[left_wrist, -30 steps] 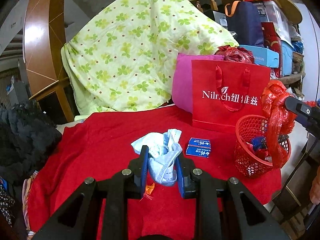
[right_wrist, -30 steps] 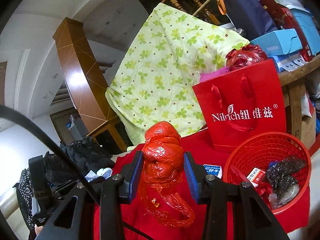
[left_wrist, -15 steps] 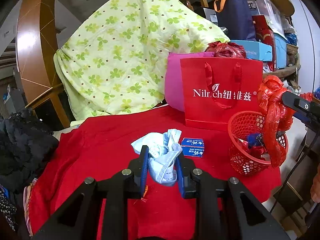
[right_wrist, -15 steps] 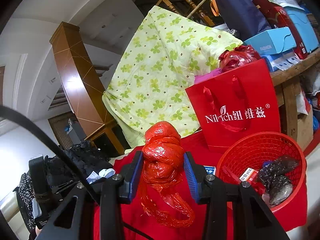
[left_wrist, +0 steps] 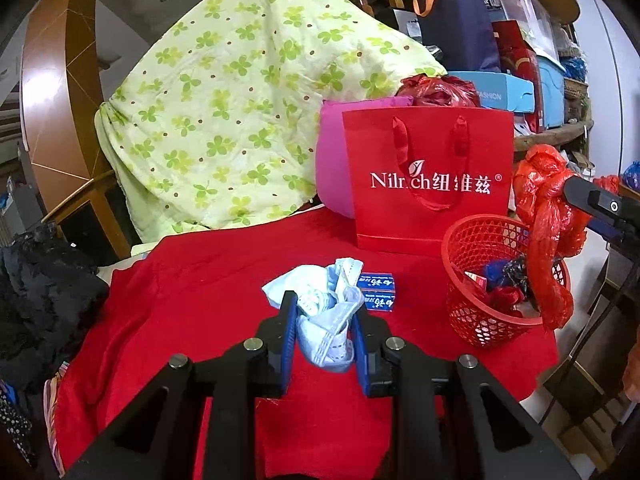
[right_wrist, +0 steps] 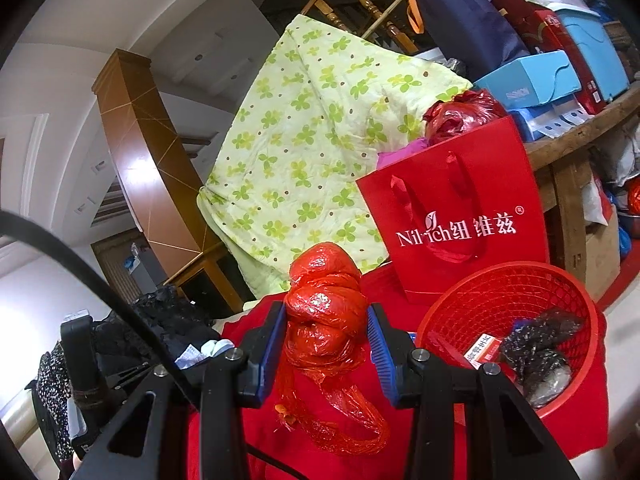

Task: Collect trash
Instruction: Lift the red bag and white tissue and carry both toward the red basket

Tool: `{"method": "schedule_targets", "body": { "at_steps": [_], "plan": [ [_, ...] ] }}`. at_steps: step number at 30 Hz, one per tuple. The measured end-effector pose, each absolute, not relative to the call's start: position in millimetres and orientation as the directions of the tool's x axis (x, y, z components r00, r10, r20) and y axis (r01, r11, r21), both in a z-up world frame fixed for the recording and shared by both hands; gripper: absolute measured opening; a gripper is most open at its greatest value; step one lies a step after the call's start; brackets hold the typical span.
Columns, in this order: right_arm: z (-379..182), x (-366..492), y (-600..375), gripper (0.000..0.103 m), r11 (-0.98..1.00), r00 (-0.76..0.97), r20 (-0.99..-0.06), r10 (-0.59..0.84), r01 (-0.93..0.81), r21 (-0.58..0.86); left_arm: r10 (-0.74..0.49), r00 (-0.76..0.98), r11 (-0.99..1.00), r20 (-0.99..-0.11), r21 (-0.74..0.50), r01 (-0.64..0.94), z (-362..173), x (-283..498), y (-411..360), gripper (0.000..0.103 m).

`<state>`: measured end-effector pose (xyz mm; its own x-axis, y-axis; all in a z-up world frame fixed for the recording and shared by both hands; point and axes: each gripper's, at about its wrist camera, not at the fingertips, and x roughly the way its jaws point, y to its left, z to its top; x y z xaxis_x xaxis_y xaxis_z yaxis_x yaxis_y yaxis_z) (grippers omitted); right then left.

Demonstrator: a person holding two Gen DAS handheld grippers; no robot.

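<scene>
Black fabric: a dark heap (left_wrist: 44, 280) at the far left edge, beside the red cloth.
Quilt: green clover-print quilt (left_wrist: 240, 112) propped upright behind the table, left of the gift bag.
Table: covered by a red cloth (left_wrist: 192, 280) that carries the trash and the basket.
Left gripper: the left gripper (left_wrist: 324, 320) is low over the cloth near the table's front; its blue-padded jaws are pinching a crumpled pale blue tissue (left_wrist: 326, 312), which bulges above and below the pads.
Blue box: a small blue box (left_wrist: 377, 292) lies flat on the cloth just beyond and right of the tissue, apart from the jaws.
Pink cushion: a pink cushion (left_wrist: 332, 168) leans behind the gift bag's left side.
Gift bag: a red gift bag (left_wrist: 432, 184) with white lettering stands upright at the back of the table, behind the basket.
Basket: a red mesh basket (left_wrist: 480, 304) sits at the table's right end; dark crumpled plastic and a small printed packet lie inside (right_wrist: 536, 356).
Right gripper: the right gripper (right_wrist: 326, 340) has its jaws clamped on a knotted red plastic bag (right_wrist: 324, 312); the knot bulges above the pads and a loose tail hangs below.
Bag position: seen from the left wrist, the red bag (left_wrist: 548, 232) hangs over the basket's right rim, its tail draped down the outside.
Shelf: boxes and a navy bag (left_wrist: 456, 28) are stacked at the upper right.
</scene>
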<state>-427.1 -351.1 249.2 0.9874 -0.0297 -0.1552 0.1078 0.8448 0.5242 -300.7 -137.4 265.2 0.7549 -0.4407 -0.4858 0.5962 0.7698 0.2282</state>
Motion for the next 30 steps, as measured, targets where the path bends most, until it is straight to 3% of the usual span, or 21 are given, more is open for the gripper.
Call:
{"method": "schedule_targets", "body": {
  "at_steps": [30],
  "plan": [
    [223,-452,-396,0.044,0.793,0.979,-0.184,-0.089,0.182,0.581,-0.476,0.689,0.696,-0.546,0.244,0.675,244,-316,-194,0.027]
  ]
}}
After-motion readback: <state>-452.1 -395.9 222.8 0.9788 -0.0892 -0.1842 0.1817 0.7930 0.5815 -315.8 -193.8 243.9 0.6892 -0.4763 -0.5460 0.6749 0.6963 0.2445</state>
